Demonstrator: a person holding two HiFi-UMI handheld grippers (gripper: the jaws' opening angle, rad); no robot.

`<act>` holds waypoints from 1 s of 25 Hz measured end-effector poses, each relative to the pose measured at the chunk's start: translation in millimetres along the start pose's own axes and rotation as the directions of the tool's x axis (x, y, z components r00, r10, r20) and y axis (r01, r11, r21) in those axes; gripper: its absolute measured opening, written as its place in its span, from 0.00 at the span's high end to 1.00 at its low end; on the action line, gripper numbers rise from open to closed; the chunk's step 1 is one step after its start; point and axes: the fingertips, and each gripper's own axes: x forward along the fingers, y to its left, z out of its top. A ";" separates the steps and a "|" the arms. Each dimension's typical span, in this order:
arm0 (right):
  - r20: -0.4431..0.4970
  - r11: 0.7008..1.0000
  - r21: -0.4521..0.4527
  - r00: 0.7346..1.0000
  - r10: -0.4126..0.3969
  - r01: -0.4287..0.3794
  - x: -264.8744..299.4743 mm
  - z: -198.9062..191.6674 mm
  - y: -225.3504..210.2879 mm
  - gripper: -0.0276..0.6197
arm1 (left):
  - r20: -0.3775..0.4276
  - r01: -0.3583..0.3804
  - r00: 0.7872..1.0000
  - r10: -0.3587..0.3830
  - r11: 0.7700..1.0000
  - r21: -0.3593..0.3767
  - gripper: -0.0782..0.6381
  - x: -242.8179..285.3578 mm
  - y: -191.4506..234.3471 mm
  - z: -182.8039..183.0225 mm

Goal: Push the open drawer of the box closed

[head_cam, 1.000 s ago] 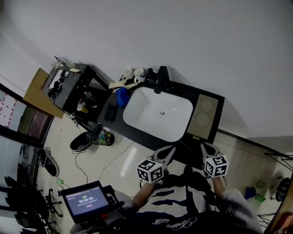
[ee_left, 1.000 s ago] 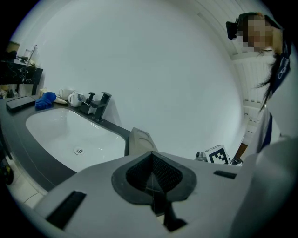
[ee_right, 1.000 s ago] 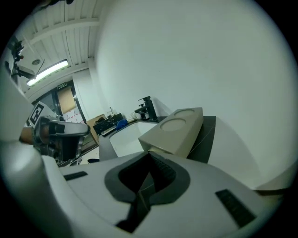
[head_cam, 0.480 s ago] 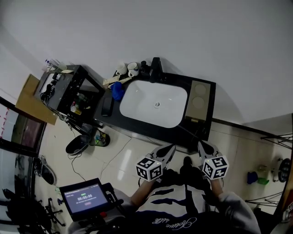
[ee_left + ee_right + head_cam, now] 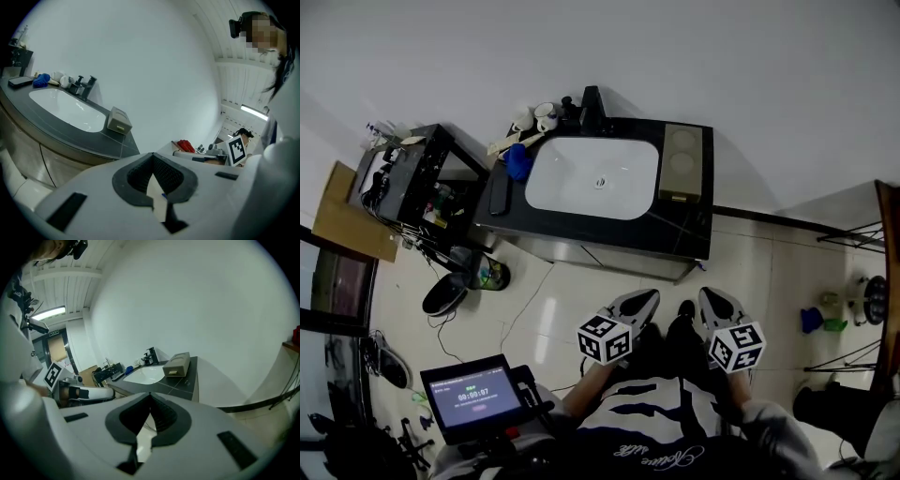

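Head view: left gripper point(image 5: 643, 299), right gripper point(image 5: 711, 297) pressed together; box point(image 5: 680, 161) beside sink point(image 5: 567, 178) ahead.

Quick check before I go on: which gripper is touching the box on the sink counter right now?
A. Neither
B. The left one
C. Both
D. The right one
A: in the head view the left gripper and the right gripper both hang over the floor tiles close to the person, well short of the box on the countertop.
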 end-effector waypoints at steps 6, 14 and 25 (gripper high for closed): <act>0.012 1.000 0.020 1.000 -0.015 0.015 -10.0 0.8 -1.2 0.96 | -0.018 0.030 0.999 -0.029 0.999 0.025 0.89 5.0 -8.2 4.1; 0.035 0.999 -0.002 0.999 0.033 -0.033 -79.0 -4.8 -6.0 0.96 | 0.054 -0.014 0.998 0.012 0.999 0.033 0.89 1.3 -69.4 -11.1; 0.007 0.989 -0.034 0.990 0.141 -0.141 -143.9 -33.9 -2.6 0.96 | 0.062 -0.054 0.997 0.053 0.998 0.014 0.89 -11.6 -139.1 -76.1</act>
